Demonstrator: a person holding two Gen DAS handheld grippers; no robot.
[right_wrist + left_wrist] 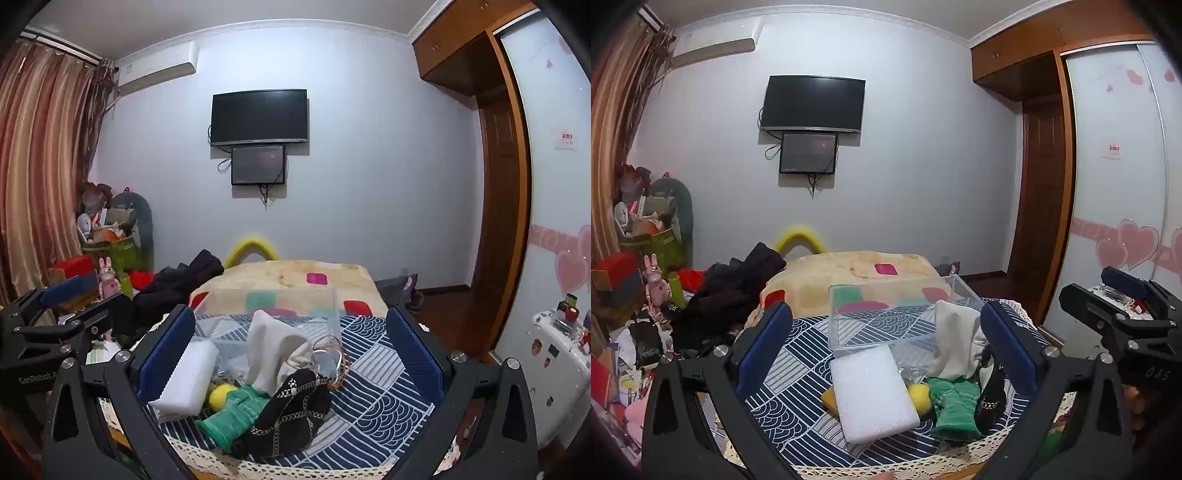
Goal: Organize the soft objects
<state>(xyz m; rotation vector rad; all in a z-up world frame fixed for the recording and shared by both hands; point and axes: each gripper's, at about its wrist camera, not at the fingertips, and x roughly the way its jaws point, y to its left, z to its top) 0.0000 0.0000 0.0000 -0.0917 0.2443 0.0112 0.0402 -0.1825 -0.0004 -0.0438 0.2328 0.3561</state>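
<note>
On a blue patterned cloth (798, 406) lies a pile of soft things: a white foam block (873, 393), a yellow sponge (921, 397), a green sock (955, 410), a white cloth (956, 343) and a black patterned sock (291, 410). A clear plastic box (886, 314) stands behind them. My left gripper (886, 350) is open and empty above the pile. My right gripper (291, 354) is open and empty too. In the right wrist view the foam block (188, 384), green sock (232, 417) and white cloth (273, 347) lie between its fingers.
A wire bangle (334, 363) lies beside the white cloth. A patchwork blanket (849, 273) covers the bed behind. Black clothes (735, 291) and clutter sit at the left. A wardrobe (1115, 166) stands at the right, and a white case (554, 362) near it.
</note>
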